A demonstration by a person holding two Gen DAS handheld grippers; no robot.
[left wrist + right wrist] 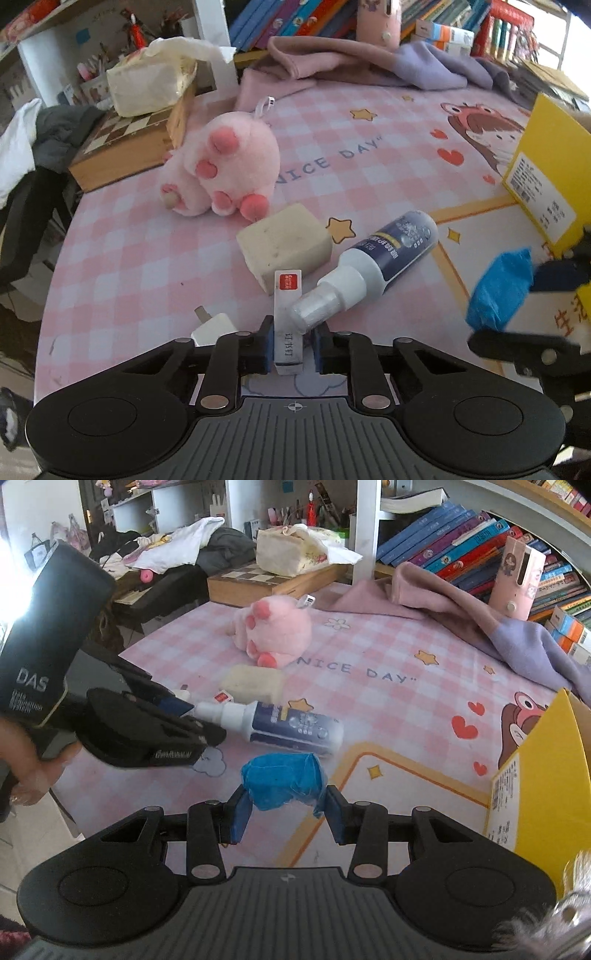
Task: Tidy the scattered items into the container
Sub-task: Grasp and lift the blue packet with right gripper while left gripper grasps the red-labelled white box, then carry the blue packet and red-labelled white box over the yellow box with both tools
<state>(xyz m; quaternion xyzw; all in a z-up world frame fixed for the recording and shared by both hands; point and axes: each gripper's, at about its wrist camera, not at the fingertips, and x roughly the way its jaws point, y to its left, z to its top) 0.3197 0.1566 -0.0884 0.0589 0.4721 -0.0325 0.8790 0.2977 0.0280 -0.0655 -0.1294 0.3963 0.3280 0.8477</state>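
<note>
My left gripper [291,347] is shut on a small white staple box [288,295] with a red label, lying on the pink checked mat. A spray bottle [384,254] rests with its cap against that box. Behind it are a beige block [284,240], a pink plush [225,166] and, at the left, a white plug [212,326]. My right gripper [282,812] is shut on a crumpled blue lump [284,782], held above the mat left of the yellow box [546,775]. In the right wrist view the left gripper [192,709] reaches in beside the spray bottle [288,727].
A wooden chess box [122,155] with a tissue pack on top stands at the back left. Pink and purple cloth [369,62] lies along the back before rows of books [461,531]. The table's edge curves down the left side, with clothes piled beyond it.
</note>
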